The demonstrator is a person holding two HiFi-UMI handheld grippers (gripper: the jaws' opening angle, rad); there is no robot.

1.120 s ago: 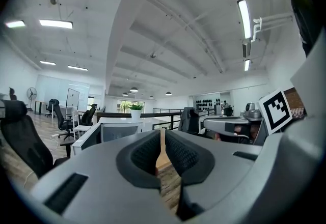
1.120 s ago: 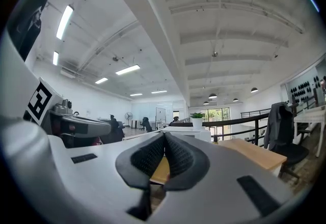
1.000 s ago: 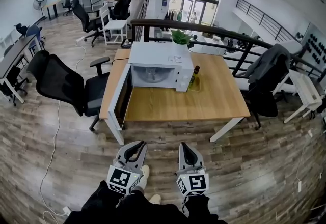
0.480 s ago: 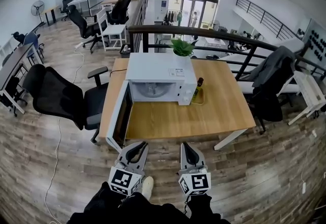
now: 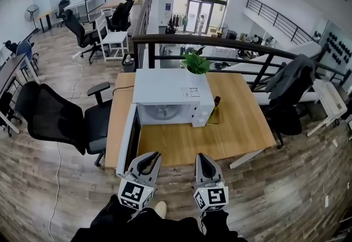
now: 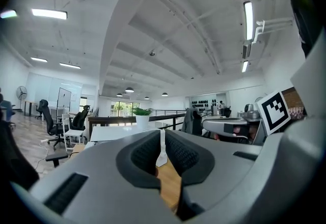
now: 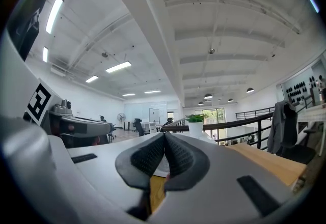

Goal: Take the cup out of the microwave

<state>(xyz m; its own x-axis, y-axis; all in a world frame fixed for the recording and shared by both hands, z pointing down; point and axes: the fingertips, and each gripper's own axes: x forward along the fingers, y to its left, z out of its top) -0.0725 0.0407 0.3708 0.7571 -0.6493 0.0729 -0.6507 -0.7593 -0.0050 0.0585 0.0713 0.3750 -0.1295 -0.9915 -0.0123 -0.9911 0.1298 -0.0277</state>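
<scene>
Well, cup (image 5: 164, 114) is hard to make out: just a pale glassy shape inside the open microwave (image 5: 168, 89) on the bench (image 5: 242, 125), door (image 5: 127, 142) swung left. My left gripper (image 5: 153, 156) & right gripper (image 5: 201, 157) both pressed together, empty, at bench front edge.

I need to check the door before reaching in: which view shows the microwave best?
The head view: the whole microwave, door open. Both gripper views show only a low white sliver of it.
</scene>
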